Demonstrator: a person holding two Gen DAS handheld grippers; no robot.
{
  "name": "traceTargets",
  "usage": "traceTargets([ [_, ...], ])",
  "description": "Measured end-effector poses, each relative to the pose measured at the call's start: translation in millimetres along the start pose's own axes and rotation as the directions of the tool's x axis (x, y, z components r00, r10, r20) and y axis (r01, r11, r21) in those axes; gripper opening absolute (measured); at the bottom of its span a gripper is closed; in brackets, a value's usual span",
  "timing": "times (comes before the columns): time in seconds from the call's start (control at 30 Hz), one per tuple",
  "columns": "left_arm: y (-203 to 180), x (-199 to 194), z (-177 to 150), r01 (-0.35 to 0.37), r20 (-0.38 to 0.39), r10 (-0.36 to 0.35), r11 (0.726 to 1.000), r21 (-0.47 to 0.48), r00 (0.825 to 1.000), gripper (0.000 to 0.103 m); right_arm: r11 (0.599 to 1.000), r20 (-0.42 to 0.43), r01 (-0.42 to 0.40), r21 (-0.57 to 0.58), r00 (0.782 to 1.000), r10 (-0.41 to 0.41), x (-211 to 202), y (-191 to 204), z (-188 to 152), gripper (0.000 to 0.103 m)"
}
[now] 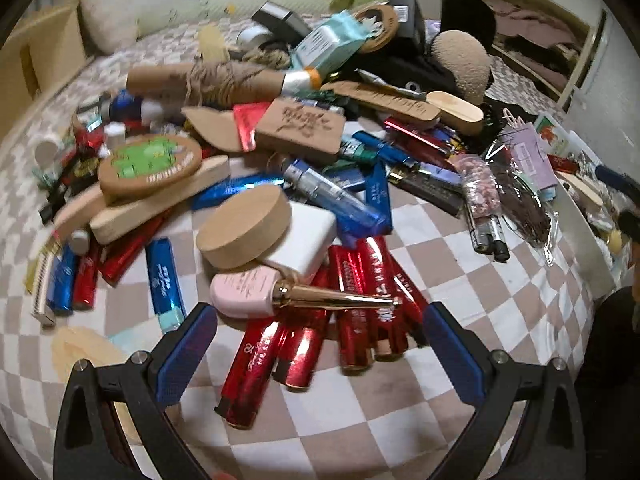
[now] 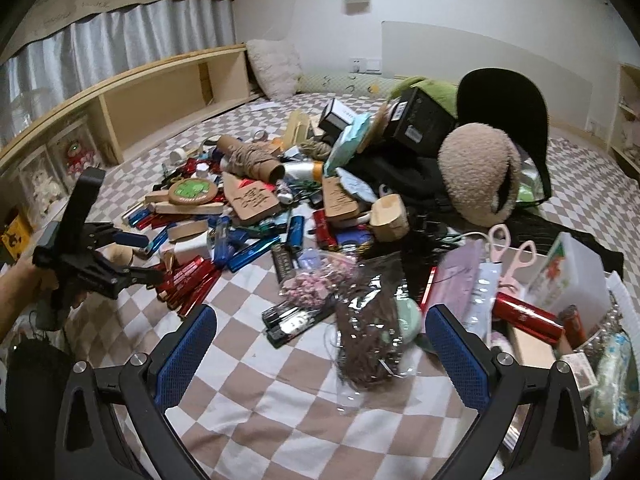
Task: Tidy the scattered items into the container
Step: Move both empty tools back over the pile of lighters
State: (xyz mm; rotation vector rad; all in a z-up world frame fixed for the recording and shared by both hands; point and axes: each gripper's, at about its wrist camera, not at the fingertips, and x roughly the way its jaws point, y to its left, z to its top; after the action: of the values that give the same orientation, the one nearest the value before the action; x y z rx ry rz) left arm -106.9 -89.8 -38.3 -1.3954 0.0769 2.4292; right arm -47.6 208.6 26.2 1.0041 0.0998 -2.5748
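Now left hand-held gripper (image 1: 320,320) agape over red tubes (image 1: 360,300), empty

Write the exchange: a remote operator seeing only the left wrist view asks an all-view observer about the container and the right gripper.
Operator: What is already in the container?
Observer: Pink-handled scissors poke out of the white plastic container, with a red foil tube lying inside.
Operator: Is the right gripper holding anything?
Observer: No. The right gripper is open and empty over the checked bedcover.
Operator: What is nearest to it?
Observer: A clear-wrapped bundle of dark dried stems lies just ahead.
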Motion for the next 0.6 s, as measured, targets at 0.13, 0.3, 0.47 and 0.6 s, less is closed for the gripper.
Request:
traceTargets([
  [0.13,4,7,2,0.012,-0.007,-0.012,1.000,0.000,1.000,0.103,1.000,-0.012,-0.013,-0.009,1.000,0.012,10,5,-1,0.103],
  [0.3,6,15,5,0.008,-0.015,-0.008,1.000,0.010,1.000,0.103,1.000,-0.031,-0.028,-0.009,0.999,0.028,19,8,-4,0.103],
  [0.47,9,18,6,0.006,-0.012,-0.006,1.000,0.012,1.000,0.103,0.999,-0.047,-0.032,-0.014,0.998,0.031,25,10,-7,0.103],
  [0.6,8,20,6,-0.013,-0.011,0.013,1.000,0.021,1.000,0.103,0.999,-0.055,-0.037,-0.008,0.998,0.037,28,10,-9,0.103],
])
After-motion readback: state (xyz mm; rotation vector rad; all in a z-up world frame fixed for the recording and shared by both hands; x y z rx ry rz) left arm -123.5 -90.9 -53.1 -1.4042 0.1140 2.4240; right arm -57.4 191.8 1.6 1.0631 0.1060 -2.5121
